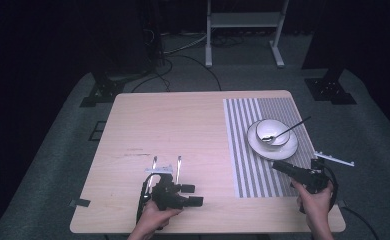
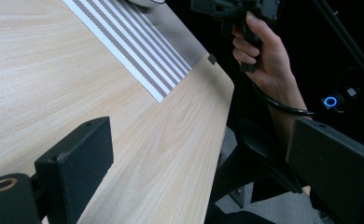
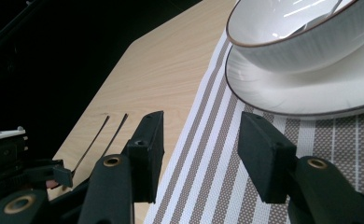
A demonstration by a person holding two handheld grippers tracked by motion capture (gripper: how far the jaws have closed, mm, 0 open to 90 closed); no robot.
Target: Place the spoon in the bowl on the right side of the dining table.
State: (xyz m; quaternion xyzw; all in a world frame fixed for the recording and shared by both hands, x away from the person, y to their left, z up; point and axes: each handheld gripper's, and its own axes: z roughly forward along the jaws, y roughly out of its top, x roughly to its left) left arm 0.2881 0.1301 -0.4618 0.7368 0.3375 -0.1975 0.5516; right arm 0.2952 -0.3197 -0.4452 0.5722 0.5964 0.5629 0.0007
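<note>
Two black hand-held grippers are seen. The left gripper (image 1: pixel 167 167) is fitted with two thin pale rods and a small grey plate on its top. The right gripper (image 3: pixel 201 149) is built with blocky matte-black jaws, brass-ringed screw holes on their arms, a pale strip-like plate and a black trailing cable. Forearms are left bare.

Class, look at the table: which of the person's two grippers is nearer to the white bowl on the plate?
Right. The right gripper hovers just in front of the bowl, jaws open and aimed at it. The left gripper rests far off on bare wood, across the striped mat's edge.
</note>
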